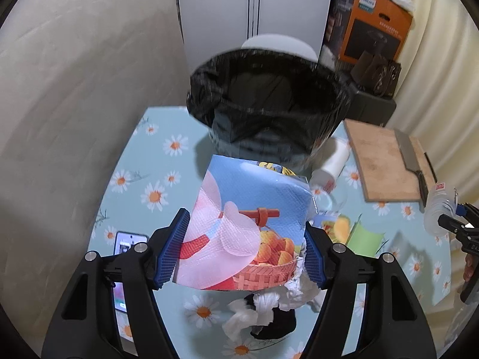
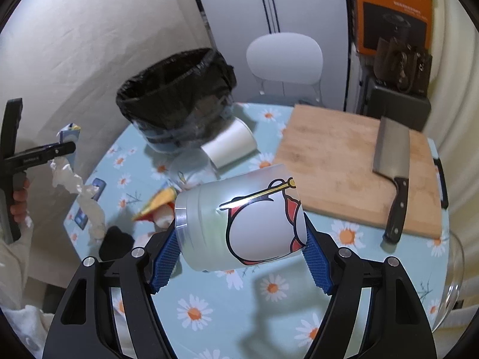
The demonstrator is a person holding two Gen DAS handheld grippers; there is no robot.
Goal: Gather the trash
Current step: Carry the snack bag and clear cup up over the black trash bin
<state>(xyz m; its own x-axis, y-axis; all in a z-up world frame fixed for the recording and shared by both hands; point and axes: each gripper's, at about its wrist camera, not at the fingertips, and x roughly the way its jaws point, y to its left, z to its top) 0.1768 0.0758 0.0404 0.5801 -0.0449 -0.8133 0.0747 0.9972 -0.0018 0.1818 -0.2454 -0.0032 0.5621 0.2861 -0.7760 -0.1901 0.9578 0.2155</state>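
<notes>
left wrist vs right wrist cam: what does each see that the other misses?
Left wrist only: the printed face of the tissue pack clamped in the left gripper.

Right wrist only: the right gripper clamped on a cartoon-printed can, and a white chair.

Both: black-lined trash bin, tipped paper cup, cutting board with cleaver, orange box.

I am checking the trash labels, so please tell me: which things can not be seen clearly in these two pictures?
- Trash bin inside, left wrist view: black liner and blur hide any contents.
- Phone, left wrist view: the left gripper covers most of it.
- Plastic bottle, left wrist view: cut off near the edge.
- Printed can, right wrist view: glare, no brand readable.
</notes>
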